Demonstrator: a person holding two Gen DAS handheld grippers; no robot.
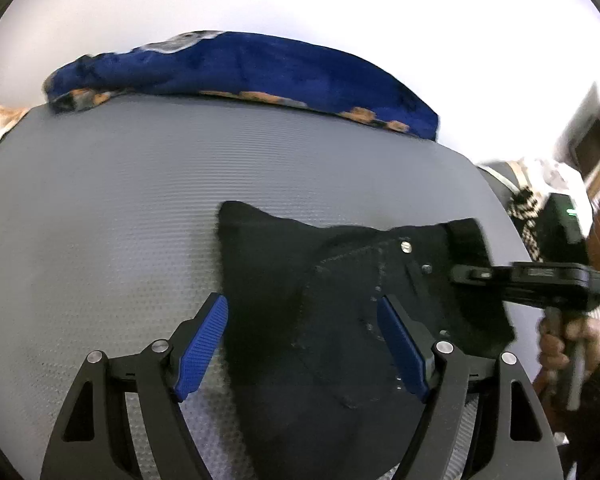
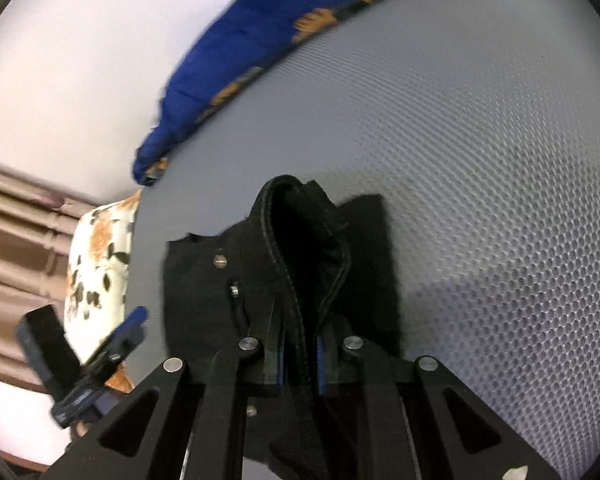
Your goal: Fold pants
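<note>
Nearest the left wrist camera, the left gripper (image 1: pixel 302 344) hangs over the near part of the grey textured mat (image 1: pixel 140 200) with its blue-padded fingers (image 1: pixel 202 346) spread wide, gripping nothing; one pad sits above bare mat and the other above the black pants (image 1: pixel 300 280). Those pants lie folded on the near right portion of the mat, pocket stitching and metal rivets facing up, and their far left corner points toward the middle of the mat. At the right edge of the pants, the right gripper (image 1: pixel 466 272) reaches in from the side, carried by a person's hand (image 1: pixel 568 340) wrapped around its handle. Seen from the right wrist camera, the right gripper (image 2: pixel 302 360) has its jaws clenched on a thick seamed band of the pants (image 2: pixel 300 248), which rises from between the pads in an upright loop while the rest of the cloth lies flat on the mat (image 2: pixel 480 160). Off the mat's side edge in that view, the left gripper (image 2: pixel 134 322) shows blurred in front of a floral fabric (image 2: pixel 100 256). Along the far edge of the mat lies a blue blanket (image 1: pixel 240 64) with orange patches, and a pale wall (image 1: pixel 300 0) rises beyond it.
</note>
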